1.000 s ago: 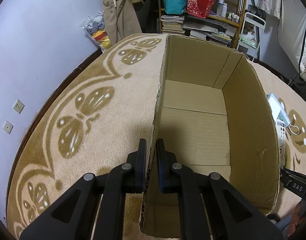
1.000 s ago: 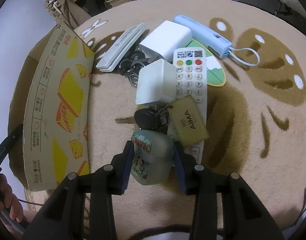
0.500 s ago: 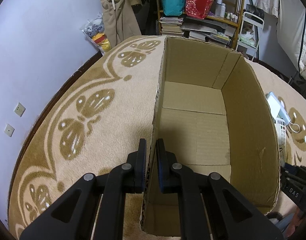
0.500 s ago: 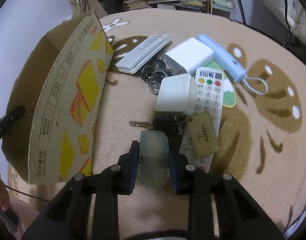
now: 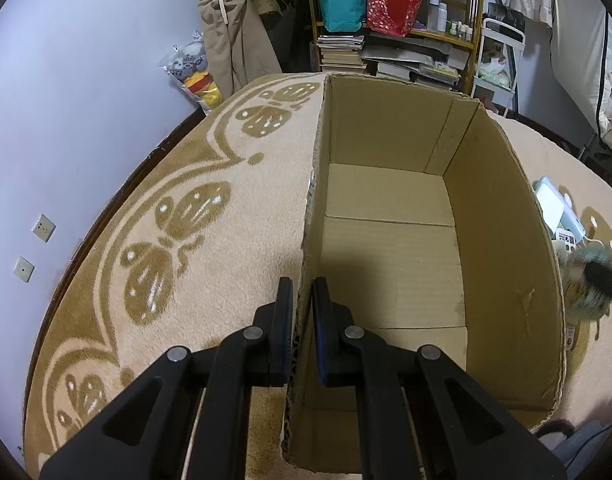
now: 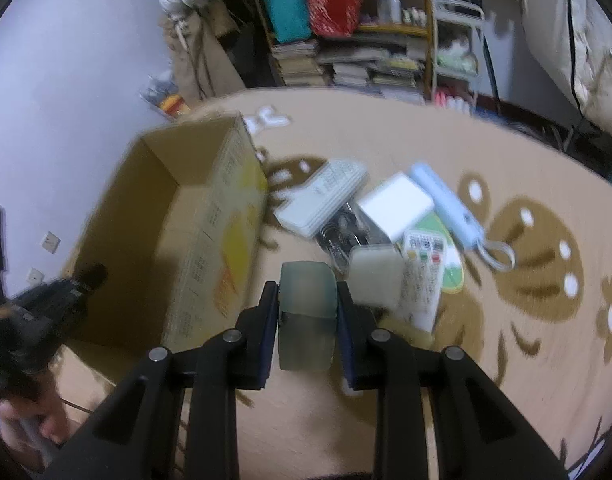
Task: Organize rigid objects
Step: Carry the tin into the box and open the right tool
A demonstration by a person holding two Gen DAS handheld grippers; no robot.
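Our left gripper point(image 5: 301, 312) pinches the big brown cardboard box's point(image 5: 506, 240) wall to steady it, while our right gripper point(image 6: 306, 308) squeezes the small cloudy green plastic case point(image 6: 306, 312) to drop inside.

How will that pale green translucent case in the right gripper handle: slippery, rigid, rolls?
The translucent green case probably is rigid: the right gripper pads clamp its flat sides with no visible denting. Its smooth, rounded shell looks somewhat slippery, so it could twist in the grip. Dropped into the cardboard box, it would likely rock, not roll.
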